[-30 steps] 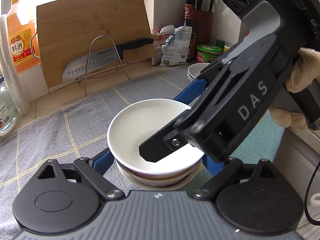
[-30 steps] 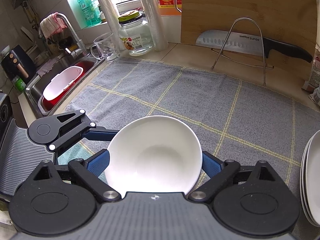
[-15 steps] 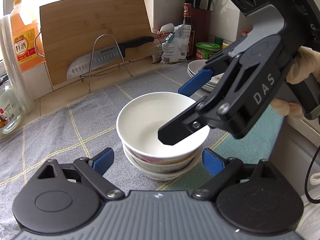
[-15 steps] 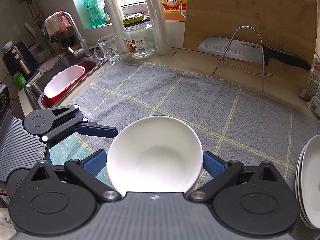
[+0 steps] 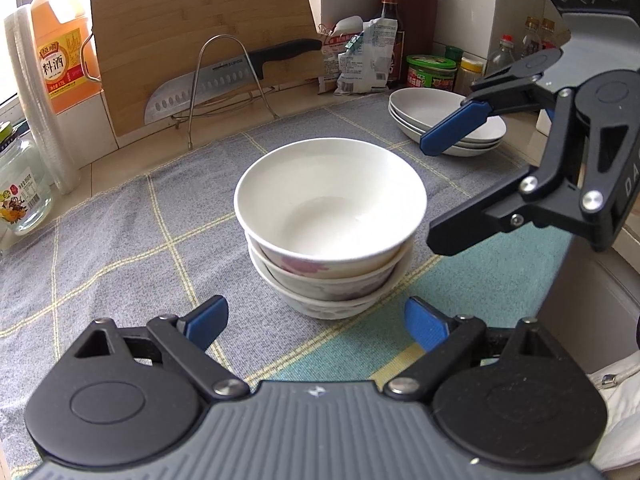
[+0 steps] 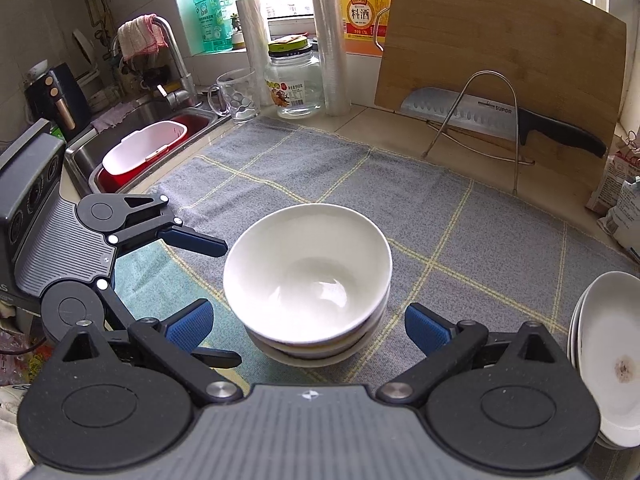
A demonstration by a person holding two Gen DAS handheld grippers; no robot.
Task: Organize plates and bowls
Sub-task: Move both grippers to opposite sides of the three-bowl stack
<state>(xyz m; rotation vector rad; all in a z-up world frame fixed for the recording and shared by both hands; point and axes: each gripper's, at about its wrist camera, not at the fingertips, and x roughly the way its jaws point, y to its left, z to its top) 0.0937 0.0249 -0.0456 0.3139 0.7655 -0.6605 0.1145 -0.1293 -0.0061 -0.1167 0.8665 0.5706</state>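
Grey checked cloth (image 5: 120, 220) carries 3 nested bowls (image 5: 330, 216); left gripper (image 5: 316, 320) and right gripper (image 6: 306, 322) jaws apart, empty.

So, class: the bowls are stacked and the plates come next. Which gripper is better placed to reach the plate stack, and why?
Probably the right gripper: it is open and empty, beside the plate stack, while the left gripper faces the bowl stack.

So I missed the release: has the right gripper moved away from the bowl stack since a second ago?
Yes. The right gripper has pulled back rightward, clear of the top bowl, its jaws having just opened, empty.
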